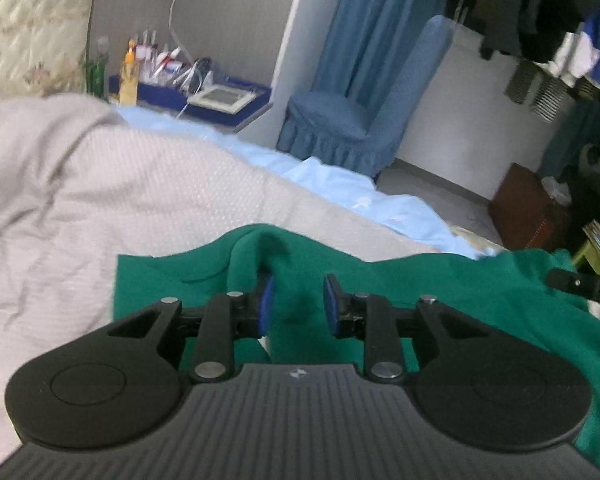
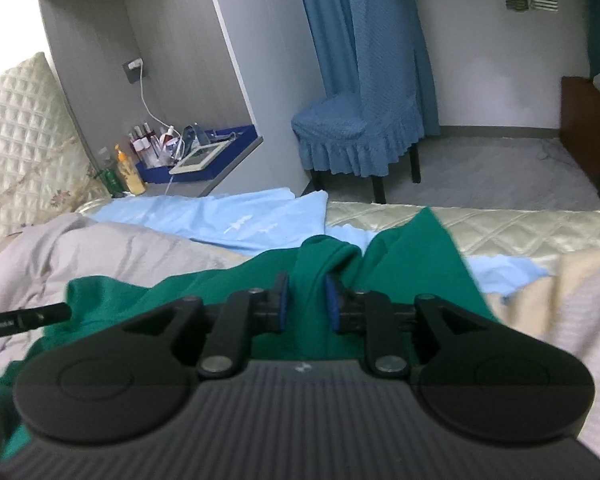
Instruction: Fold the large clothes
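Both of your grippers are low over the green garment, which lies spread on the bed across a grey-white textured blanket, with a pale blue sheet beyond it and a quilted cream bedspread towards the far edge.

Left gripper: the jaws stand a little apart, with a raised ridge of green cloth running up between the blue pads. The pads do not look pressed on it, so take this as a release, not a hold.

Right gripper: much the same, jaws narrowly parted around a hump of green fabric, pads apparently clear of it.

To do this step well, I would judge:
- Let the cloth drop free of both grippers before you pull back, or a pad may drag the fold askew.
- Draw both grippers straight back and up together, so the folded edge lies level.
- The ridges under each gripper will need flattening; a bunched fold will make the next one crooked.
- Pick the next corners well apart, near the garment's outer edges.

Writing: white lettering shows on the black bar at the left edge of the right wrist view, and on the one at the right edge of the left wrist view, too blurred to read. A small white emblem sits on each gripper body; no name is legible.
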